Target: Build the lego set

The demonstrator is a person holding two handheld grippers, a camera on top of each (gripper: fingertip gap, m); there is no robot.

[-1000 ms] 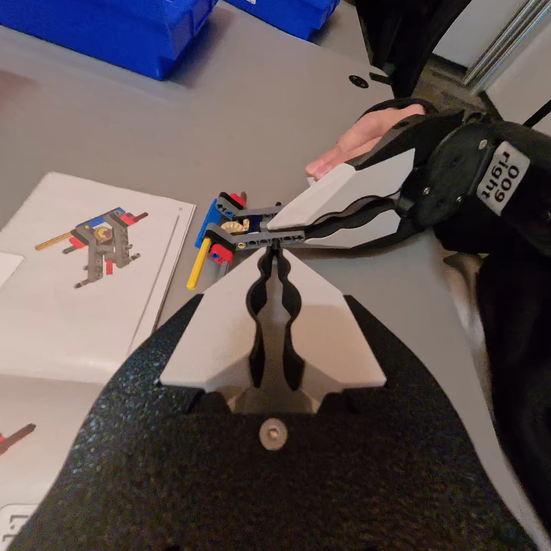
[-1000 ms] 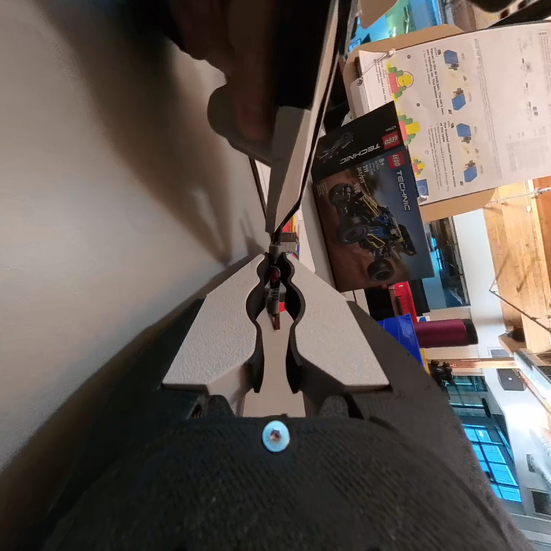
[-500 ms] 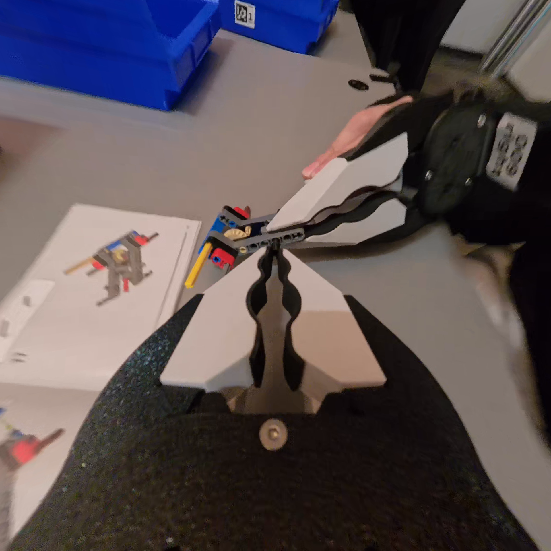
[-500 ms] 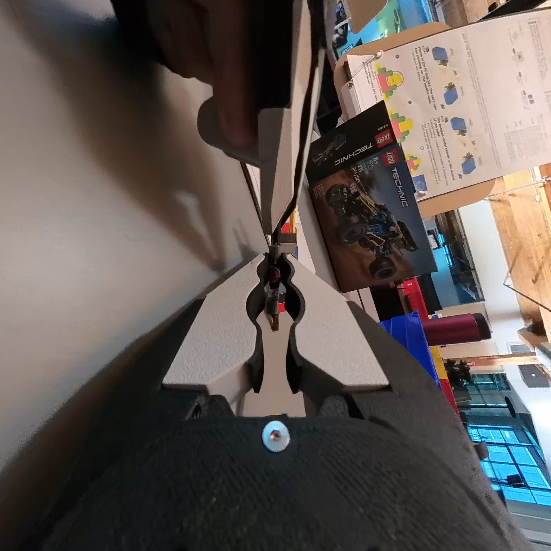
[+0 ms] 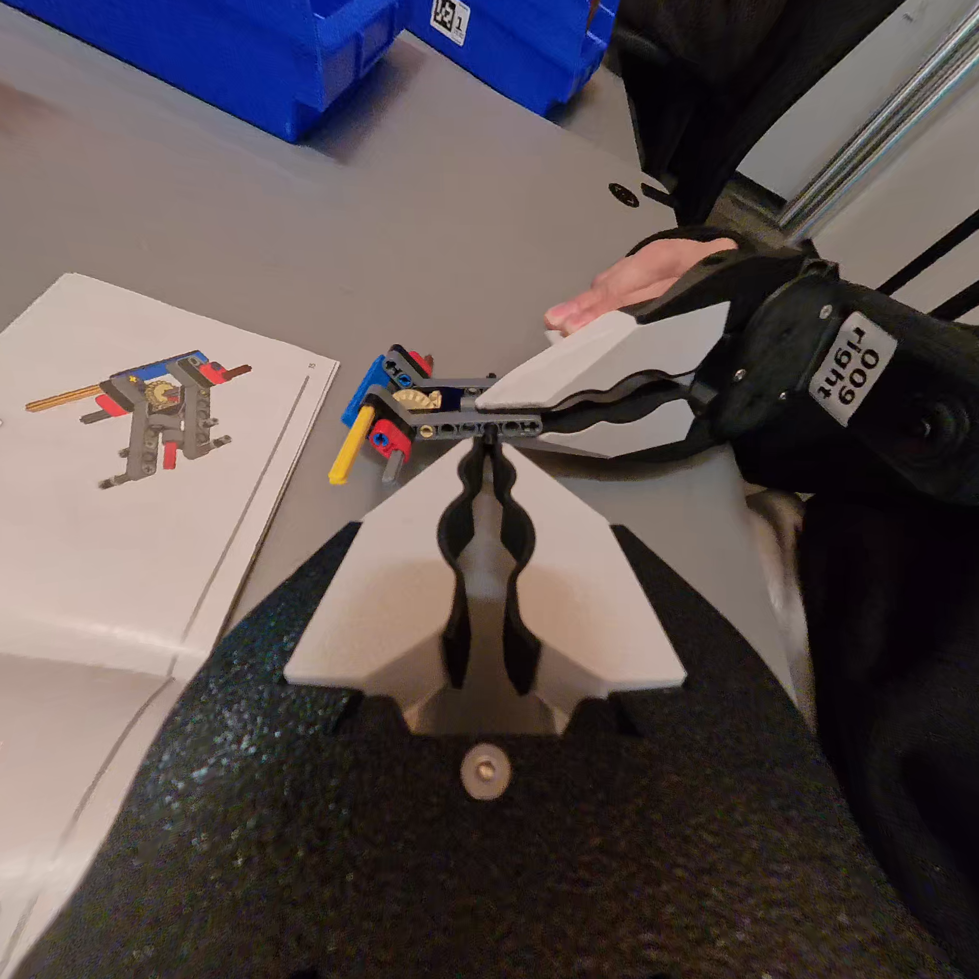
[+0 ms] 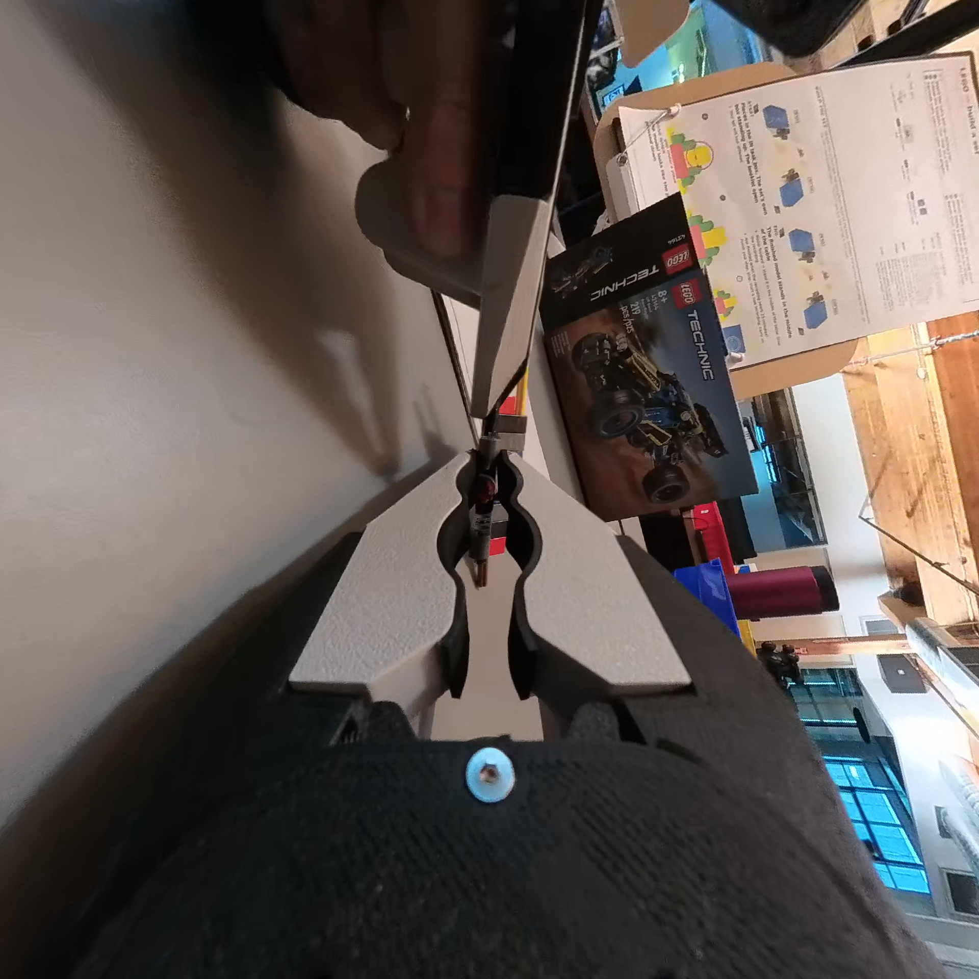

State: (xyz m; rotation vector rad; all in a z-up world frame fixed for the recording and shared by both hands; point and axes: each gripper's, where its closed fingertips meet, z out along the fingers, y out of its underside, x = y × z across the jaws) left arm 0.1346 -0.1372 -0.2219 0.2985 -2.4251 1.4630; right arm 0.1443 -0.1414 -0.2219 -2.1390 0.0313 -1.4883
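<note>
A small lego assembly (image 5: 408, 408) of grey beams, a blue plate, red connectors, a tan gear and a yellow axle hangs just above the grey table (image 5: 318, 238). My right gripper (image 5: 508, 418) comes in from the right and is shut on the assembly's grey beams. My left gripper (image 5: 487, 450) is shut on a small black pin (image 5: 490, 433) that sits in the near beam's side. In the right wrist view my right gripper (image 6: 484, 463) holds the assembly (image 6: 484, 508) edge-on, and the left gripper (image 6: 490, 418) meets it from above.
An open instruction booklet (image 5: 159, 477) lies left of the assembly. Blue bins (image 5: 275, 58) stand at the table's far edge. A hand (image 5: 625, 288) backs the right gripper. A lego box (image 6: 646, 381), a printed sheet (image 6: 794, 212) and a maroon cylinder (image 6: 779, 593) show in the right wrist view.
Both grippers keep their holds. The two of them and the assembly have shifted a little over the table together; the left wrist view swung slightly.
</note>
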